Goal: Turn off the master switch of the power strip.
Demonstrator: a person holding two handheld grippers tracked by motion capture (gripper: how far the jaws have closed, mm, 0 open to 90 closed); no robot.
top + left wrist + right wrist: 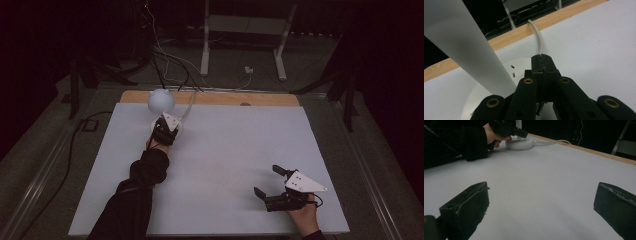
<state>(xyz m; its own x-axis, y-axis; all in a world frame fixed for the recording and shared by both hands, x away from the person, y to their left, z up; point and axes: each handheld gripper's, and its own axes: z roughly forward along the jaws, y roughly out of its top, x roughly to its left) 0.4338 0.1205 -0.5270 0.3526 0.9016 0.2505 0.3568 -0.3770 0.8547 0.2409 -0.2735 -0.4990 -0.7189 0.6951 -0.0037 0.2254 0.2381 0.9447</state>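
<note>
A white lamp with a round globe stands at the far left of the white board. Its flat round base lies under my left gripper, and its white stem rises slantwise just to the left of the jaws. The left jaws are shut tip to tip, with nothing visible between them, right where the white cord leaves the base. Near the board's front right my right gripper rests with its jaws wide open and bare board between them.
A wooden table edge runs along the far side of the board. Beyond it the floor holds loose cables and the white legs of a stand. A dark sleeve lies across the board's left part.
</note>
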